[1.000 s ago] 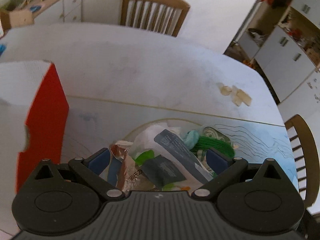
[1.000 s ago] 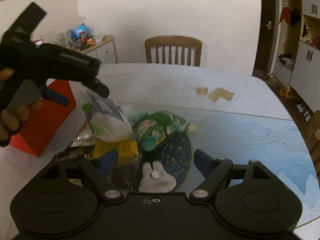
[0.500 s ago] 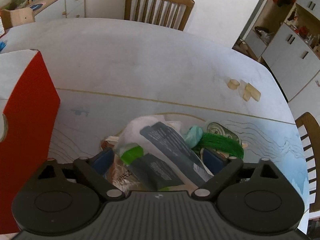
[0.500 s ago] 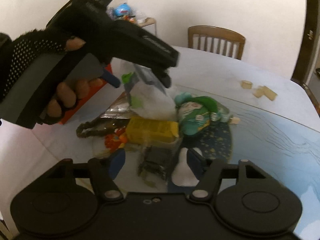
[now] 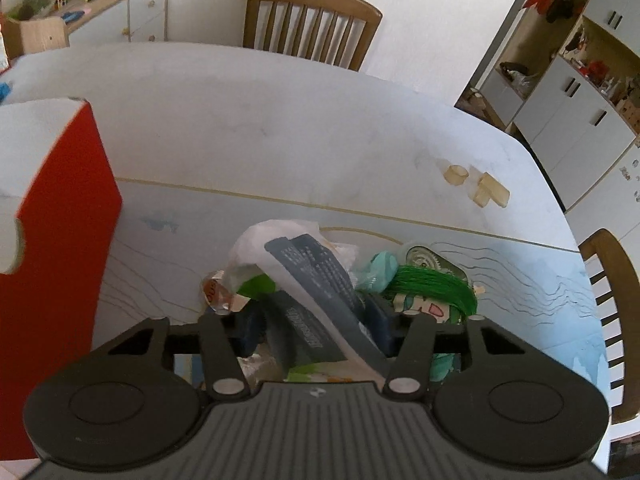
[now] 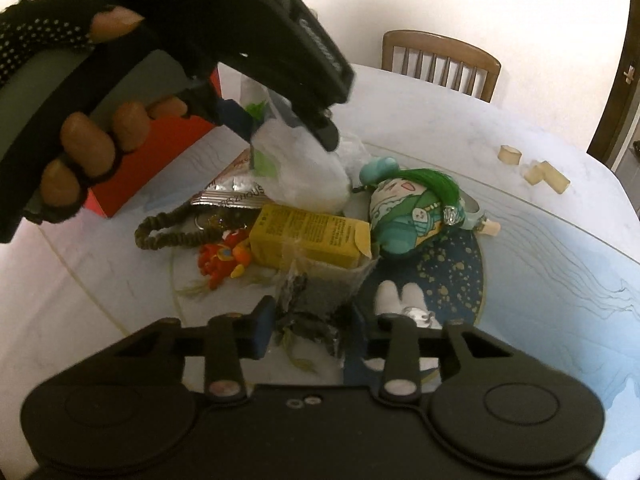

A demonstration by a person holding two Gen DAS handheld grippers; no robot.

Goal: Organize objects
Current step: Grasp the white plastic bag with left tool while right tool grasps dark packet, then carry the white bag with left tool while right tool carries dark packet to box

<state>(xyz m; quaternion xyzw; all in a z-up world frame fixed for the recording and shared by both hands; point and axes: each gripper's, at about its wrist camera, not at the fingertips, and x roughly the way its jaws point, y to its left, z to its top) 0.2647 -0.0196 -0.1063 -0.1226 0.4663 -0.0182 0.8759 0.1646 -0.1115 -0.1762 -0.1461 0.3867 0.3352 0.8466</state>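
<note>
Since one second ago both tools have narrowed. Our left tool point(image 5: 312, 326) was wide around the white pouch point(image 6: 304, 168) and now its fingers press the pouch from both sides; our right tool point(image 6: 308, 330), which was wide above the pile, has come down and closed to a narrow gap on a dark crumpled wrapper point(image 6: 304, 312).

We take the yellow box point(image 6: 308, 240) as our landmark. The white pouch, with a dark label and a green patch, hangs just behind the box and seems lifted off the pile, gripped by the left tool at its top edge. Its long axis runs from the tool down toward the box, so the body of the pouch swings below the fingers. The dark wrapper lies just in front of the box, between the right tool's fingers; whether they really pinch it we cannot be sure.

To the right of the box, touching its end, lies the green-haired plush doll point(image 6: 416, 212). To the left are a small orange toy point(image 6: 224, 260) and a dark elastic loop point(image 6: 168, 232); a silver foil packet point(image 6: 232, 196) is behind the box. Farther left stands the red carton point(image 5: 60, 240), on the side of the left tool, so we judge this hand is the nearer one to carry the pouch there. All rests on the table point(image 5: 280, 128).
</note>
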